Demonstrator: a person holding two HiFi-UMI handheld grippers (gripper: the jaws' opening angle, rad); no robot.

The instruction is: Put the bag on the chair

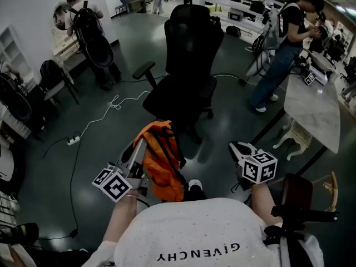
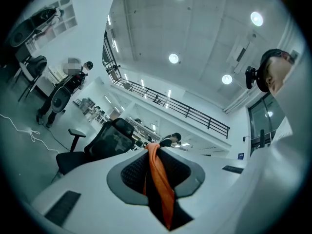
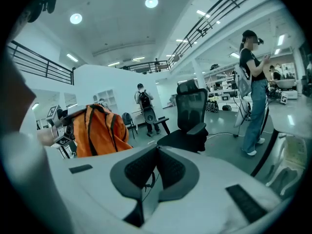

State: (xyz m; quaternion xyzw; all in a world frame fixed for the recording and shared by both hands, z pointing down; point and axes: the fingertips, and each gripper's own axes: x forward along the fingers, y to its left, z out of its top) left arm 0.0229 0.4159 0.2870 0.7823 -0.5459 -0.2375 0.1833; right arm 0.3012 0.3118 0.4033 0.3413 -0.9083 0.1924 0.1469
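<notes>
Grey floor point(image 1: 105, 65) throughout. Left claw point(image 2: 154, 148) pinches the strap point(image 2: 162, 189) of the orange bag point(image 1: 162, 163), lower centre; right claw point(image 3: 157, 148) pressed together, empty.

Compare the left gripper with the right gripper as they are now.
The left gripper has its fingers shut on the strap of the orange bag; the right gripper has its fingers together on nothing. The left gripper carries the hanging bag; the right gripper is apart from it. Both have the black chair ahead.
</notes>
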